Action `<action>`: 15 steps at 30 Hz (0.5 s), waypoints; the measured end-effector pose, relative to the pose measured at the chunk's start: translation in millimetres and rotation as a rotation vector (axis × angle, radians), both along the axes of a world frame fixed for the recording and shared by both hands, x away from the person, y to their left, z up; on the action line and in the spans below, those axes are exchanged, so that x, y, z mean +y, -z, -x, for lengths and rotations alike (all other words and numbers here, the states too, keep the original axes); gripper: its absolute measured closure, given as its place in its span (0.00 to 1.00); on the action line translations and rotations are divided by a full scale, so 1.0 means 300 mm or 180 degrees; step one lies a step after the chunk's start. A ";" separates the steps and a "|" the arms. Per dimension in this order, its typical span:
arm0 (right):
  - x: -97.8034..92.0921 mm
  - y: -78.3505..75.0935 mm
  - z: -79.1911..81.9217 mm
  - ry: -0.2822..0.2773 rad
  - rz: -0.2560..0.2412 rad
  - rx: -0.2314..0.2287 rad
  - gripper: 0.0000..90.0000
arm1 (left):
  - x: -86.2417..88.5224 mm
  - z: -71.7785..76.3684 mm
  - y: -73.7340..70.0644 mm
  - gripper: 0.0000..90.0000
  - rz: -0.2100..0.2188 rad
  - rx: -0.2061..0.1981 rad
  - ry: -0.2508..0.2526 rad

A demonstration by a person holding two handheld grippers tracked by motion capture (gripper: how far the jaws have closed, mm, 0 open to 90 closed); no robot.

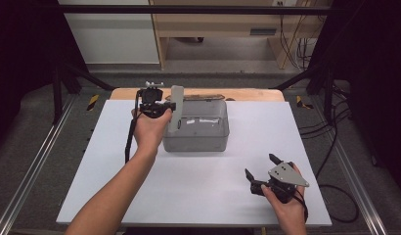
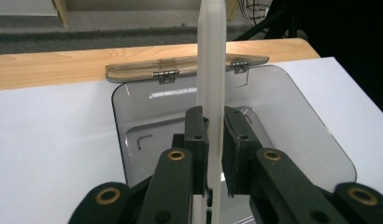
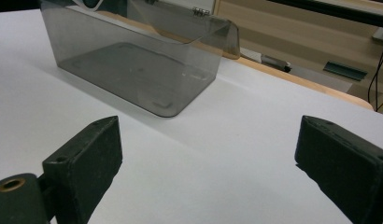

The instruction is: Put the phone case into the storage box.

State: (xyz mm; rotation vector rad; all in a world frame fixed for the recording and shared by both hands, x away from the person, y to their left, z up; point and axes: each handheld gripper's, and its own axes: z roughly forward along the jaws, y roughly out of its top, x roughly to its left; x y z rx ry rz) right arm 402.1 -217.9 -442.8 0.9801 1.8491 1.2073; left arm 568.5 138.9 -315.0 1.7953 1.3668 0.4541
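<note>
— Two tools over one white counter (image 1: 198,186). Largest first?

— Counter, white, wide, with a wooden edge at the far side. Then the smoky clear box (image 1: 196,128), standing near the far middle, lid (image 2: 185,69) swung back on two small hinges and lying flat toward the wood.

— And inside the box?

— Bare floor, seen through the walls from the right gripper view.

— Next down?

— Left tool (image 1: 165,108), held up at the box's left rim, clenched on a flat white plastic piece (image 2: 211,93). Piece upright, edge-on between the pads, over the box's open mouth, its top above the rim.

— Right tool?

— Right tool (image 1: 260,167), low near the counter's front right, well apart from the box. Released, jaws wide, nothing between them, pointing toward the box.

— Smallest?

— Cannot tell what the white piece is beyond thin, pale and rounded at the top.
</note>
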 end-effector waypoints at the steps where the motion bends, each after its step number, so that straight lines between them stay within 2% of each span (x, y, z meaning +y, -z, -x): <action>1: 0.000 0.000 0.000 0.0000 0.0000 0.0000 0.09 | 0.000 0.000 0.000 0.90 0.0000 0.0000 0.0000; 6: 0.007 0.004 0.000 -0.0039 0.0045 0.0039 0.09 | 0.001 -0.024 0.022 0.90 -0.0030 0.0100 -0.0027; 15: 0.010 0.006 0.003 -0.0057 0.0082 0.0064 0.09 | 0.013 -0.041 0.040 0.90 -0.0094 0.0167 -0.0025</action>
